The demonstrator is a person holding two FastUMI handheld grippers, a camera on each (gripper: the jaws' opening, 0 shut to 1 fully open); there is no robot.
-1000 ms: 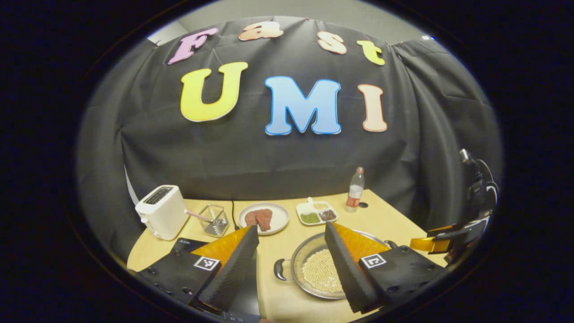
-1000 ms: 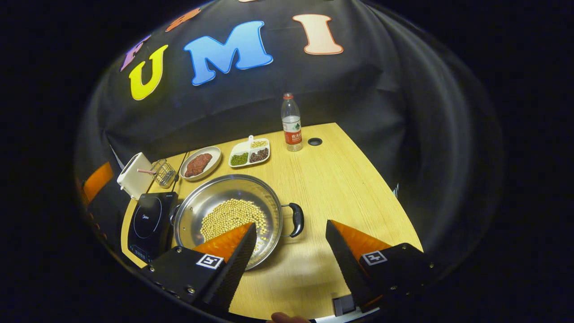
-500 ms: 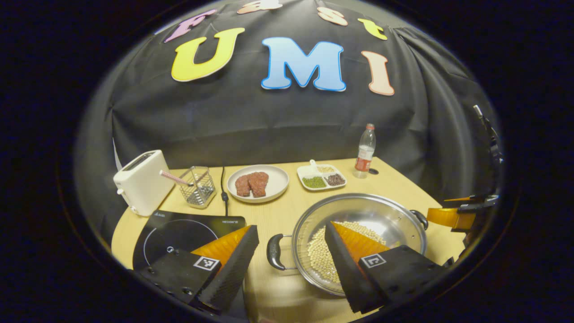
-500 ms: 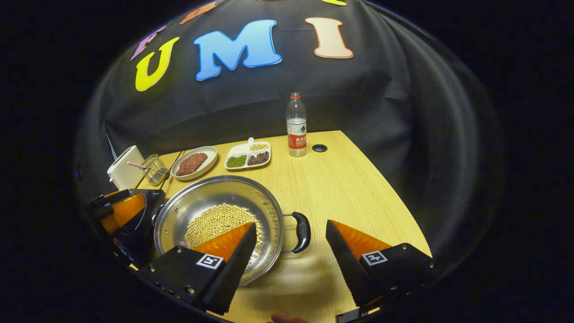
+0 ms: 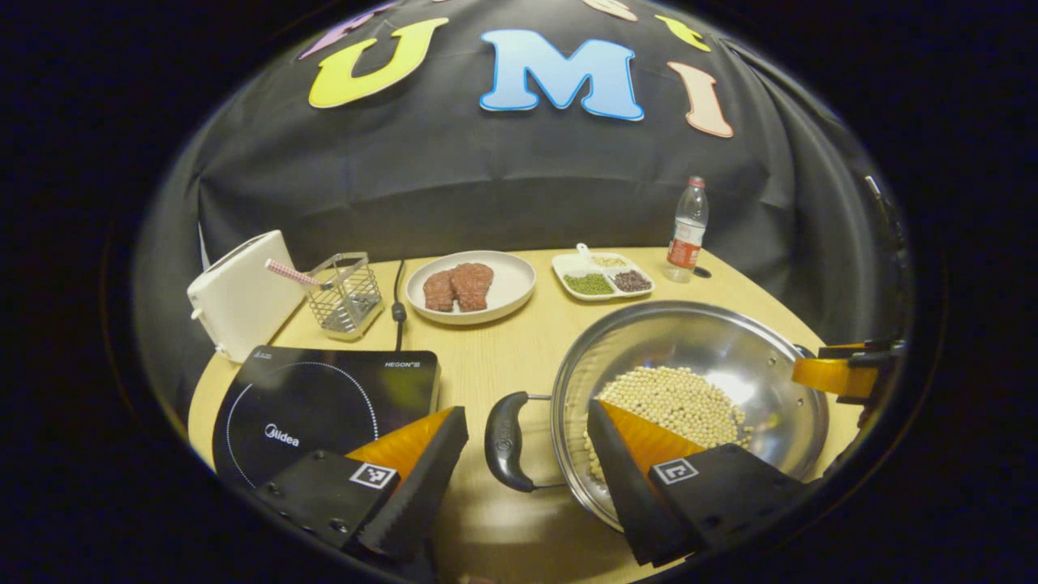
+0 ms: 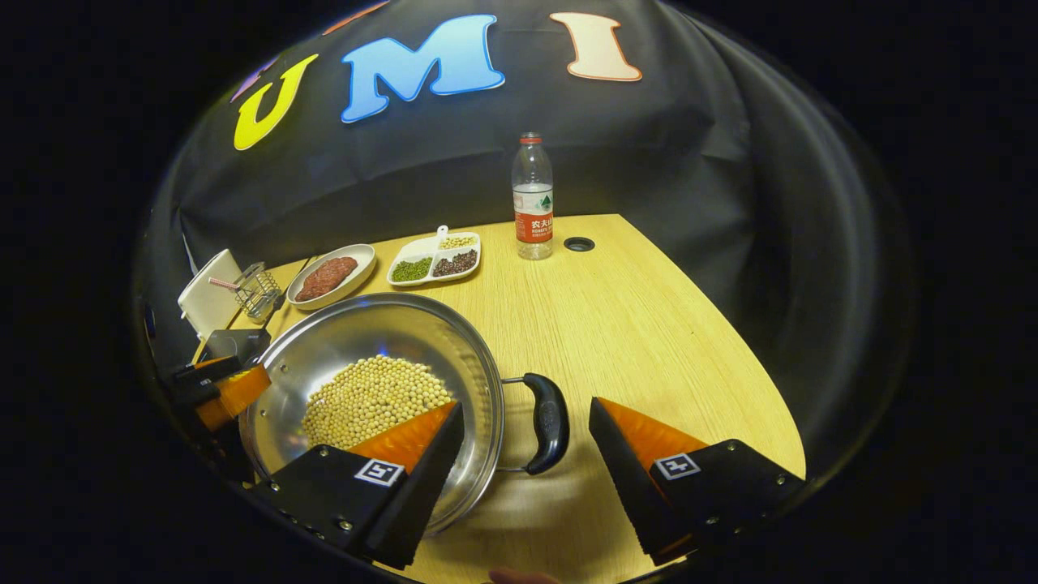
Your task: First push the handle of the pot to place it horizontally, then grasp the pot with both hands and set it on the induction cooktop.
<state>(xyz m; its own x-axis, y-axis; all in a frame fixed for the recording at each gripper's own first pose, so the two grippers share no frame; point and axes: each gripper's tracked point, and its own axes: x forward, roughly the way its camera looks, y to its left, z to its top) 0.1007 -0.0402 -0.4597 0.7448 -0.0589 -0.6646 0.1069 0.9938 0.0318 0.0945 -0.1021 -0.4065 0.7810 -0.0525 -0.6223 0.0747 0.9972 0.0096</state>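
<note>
Steel pot of yellow beans (image 5: 689, 381) sat near the worktop's front edge; both grippers, left (image 5: 527, 478) and right (image 6: 527, 478), jaws apart, should straddle its black handles squarely before clamping.

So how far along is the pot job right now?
Done: the pot sits with its handles out to the sides. In hand: the left gripper and right gripper are open, each bracketing a handle without gripping. Left: clamp, lift, and set it on the bare induction cooktop.
</note>
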